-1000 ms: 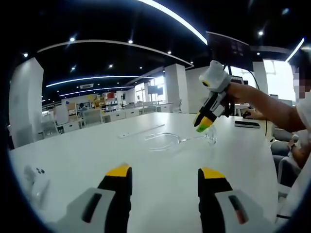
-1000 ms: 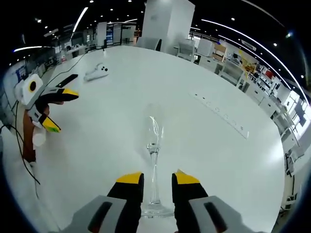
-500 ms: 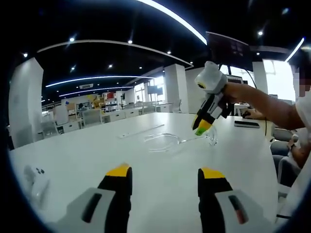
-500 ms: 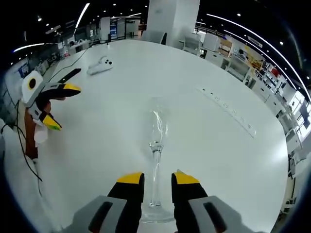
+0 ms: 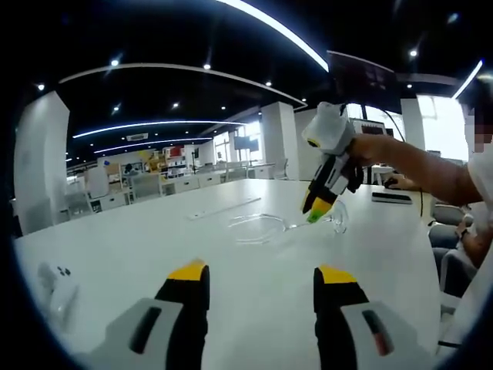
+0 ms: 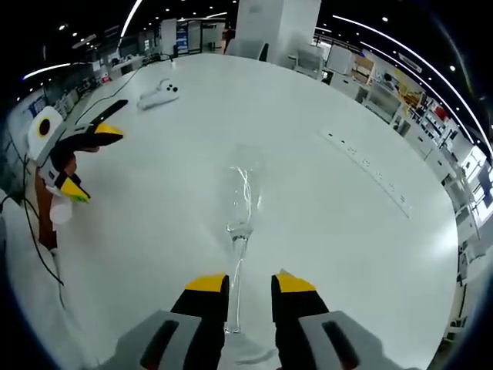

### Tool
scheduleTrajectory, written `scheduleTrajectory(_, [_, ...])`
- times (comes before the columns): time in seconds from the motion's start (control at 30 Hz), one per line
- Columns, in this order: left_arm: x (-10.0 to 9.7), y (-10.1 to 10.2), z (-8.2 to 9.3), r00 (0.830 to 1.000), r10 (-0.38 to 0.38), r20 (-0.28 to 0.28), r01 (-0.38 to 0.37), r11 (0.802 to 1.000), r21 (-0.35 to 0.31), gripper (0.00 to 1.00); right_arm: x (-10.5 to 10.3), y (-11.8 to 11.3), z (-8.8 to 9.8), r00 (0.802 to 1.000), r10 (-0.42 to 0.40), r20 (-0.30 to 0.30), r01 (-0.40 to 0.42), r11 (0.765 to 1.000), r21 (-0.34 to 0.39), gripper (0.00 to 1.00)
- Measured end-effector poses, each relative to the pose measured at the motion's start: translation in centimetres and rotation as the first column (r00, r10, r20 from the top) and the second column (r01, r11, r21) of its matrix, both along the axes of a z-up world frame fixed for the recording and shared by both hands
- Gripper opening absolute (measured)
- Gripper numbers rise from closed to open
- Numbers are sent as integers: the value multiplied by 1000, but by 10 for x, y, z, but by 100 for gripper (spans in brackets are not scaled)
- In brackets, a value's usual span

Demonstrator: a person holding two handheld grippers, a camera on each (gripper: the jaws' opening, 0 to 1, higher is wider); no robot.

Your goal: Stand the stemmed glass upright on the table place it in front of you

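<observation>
- White and broad, the tabletop (image 5: 254,270) stretches through an open-plan hall with dark ceiling, strip lights and desks far behind.
- From the left gripper view, the left claw (image 5: 262,274) hangs low over bare tabletop, its yellow-tipped jaws spread well apart with nothing between them.
- Across the tabletop in that view, the right claw (image 5: 316,208) points downward from a person's arm (image 5: 416,166), tips at the stem of the stemmed glass (image 5: 266,226).
- The stemmed glass lies roughly on its side there, bowl toward the left of the view, foot near the right claw.
- From the right gripper view, the stemmed glass (image 6: 240,208) runs away from the camera, bowl far, stem passing down between the jaws of the right claw (image 6: 250,284).
- Those jaws stand close on either side of the stem; whether they actually press it I cannot tell.
- A white controller (image 6: 158,94) rests on the far tabletop (image 6: 347,231) in the right gripper view, well apart from the glass; it also sits near the left edge of the left gripper view (image 5: 58,289).
- A long white power strip (image 6: 368,173) lies on the tabletop off to the right of the glass.
- The left claw (image 6: 81,166) appears at the left of the right gripper view, jaws parted.
</observation>
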State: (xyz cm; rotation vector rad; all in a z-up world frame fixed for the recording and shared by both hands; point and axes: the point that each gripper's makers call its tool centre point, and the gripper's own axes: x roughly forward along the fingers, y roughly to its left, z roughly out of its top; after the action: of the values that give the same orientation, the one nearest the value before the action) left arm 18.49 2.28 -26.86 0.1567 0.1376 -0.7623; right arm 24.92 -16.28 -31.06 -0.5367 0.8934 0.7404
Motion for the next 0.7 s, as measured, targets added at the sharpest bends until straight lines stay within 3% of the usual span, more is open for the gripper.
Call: scheduleTrajectory(0.7, [0,1,2,1000,0,8,0,1000,-7,54,9,-4,-4,1000,-13,-7,13,1000,-16,26])
